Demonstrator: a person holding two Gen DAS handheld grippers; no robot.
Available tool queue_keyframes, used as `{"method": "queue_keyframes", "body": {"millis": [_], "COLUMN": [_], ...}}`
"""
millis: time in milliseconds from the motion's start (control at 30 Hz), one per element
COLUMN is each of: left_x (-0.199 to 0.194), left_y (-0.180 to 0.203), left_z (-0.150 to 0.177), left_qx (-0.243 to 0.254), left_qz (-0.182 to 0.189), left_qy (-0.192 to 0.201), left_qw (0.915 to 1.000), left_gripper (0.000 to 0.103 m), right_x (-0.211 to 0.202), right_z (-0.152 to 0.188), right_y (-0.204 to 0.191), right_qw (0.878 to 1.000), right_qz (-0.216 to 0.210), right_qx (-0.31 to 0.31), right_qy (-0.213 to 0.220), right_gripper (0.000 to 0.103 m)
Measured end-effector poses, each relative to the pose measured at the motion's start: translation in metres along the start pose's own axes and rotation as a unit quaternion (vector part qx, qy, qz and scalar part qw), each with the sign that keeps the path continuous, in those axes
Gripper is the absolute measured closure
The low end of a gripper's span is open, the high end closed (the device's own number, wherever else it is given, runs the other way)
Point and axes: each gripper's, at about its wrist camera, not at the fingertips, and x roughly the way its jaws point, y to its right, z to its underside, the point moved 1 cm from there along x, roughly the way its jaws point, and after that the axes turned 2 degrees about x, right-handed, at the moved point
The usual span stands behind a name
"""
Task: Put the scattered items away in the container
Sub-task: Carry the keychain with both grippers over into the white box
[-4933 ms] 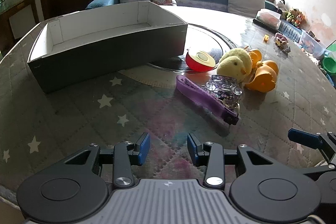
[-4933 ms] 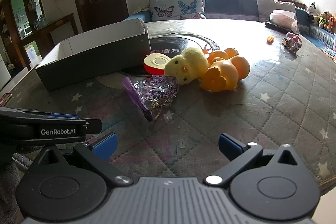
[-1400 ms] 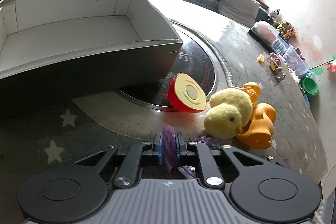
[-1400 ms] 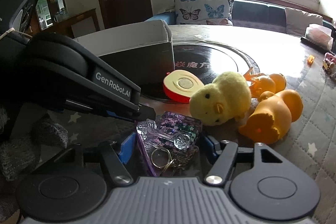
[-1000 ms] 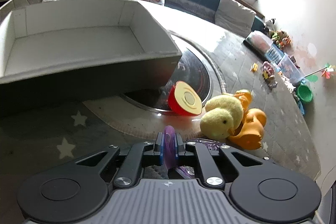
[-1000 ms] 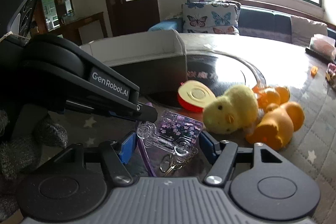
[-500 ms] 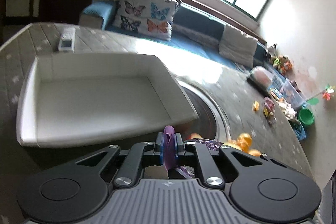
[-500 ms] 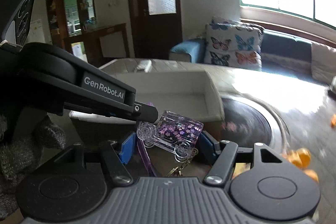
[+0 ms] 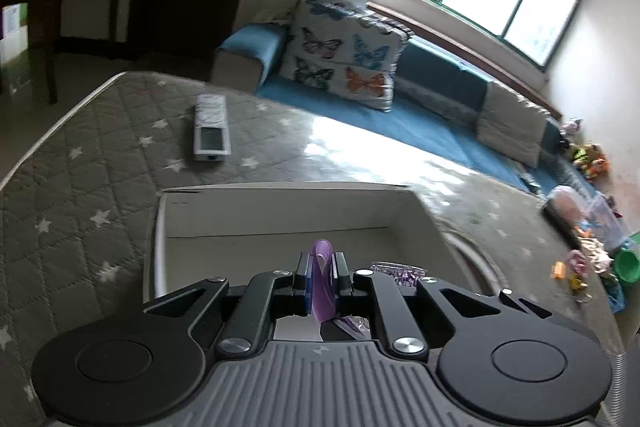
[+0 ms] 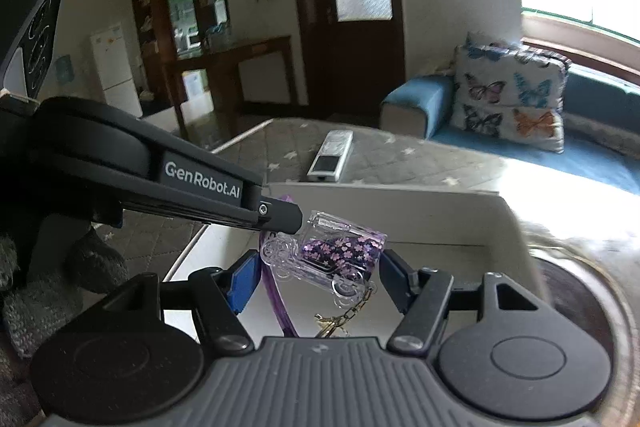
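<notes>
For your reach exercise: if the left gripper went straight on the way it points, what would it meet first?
Probably the box: its white floor lies straight ahead of the left gripper, which holds a purple strap. Depth is unclear.

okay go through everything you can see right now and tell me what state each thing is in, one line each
Left hand-held gripper: shut on the purple strap.
Right hand-held gripper: shut on the car keychain.
Car keychain: held in the air above the box, chain hanging down.
Box: open-topped, nothing visible inside.
Remote: lying flat on the table beyond the box.
Door: closed.
</notes>
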Motion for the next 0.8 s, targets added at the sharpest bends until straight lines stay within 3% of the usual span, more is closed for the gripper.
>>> {"method": "queue_keyframes", "body": {"millis": [333, 800], "left_x": [0.047, 0.061], "left_y": [-0.031, -0.037], "left_z": [0.007, 0.011], "left_qx": [-0.011, -0.001], "left_qz": [-0.033, -0.044], "left_qy": [-0.054, -0.071], "left_qw": [0.9979, 0.9965], "left_gripper": [0.093, 0.093], "right_x": [0.064, 0.080], "right_z": [0.014, 0.018], "right_y": [0.001, -0.007], "right_qw": [0.997, 0.993], "right_qz": [-0.017, -0.016], "right_qx": [0.000, -0.023], "right_qy": [-0.072, -0.114], "right_gripper": [0.037, 0.037]}}
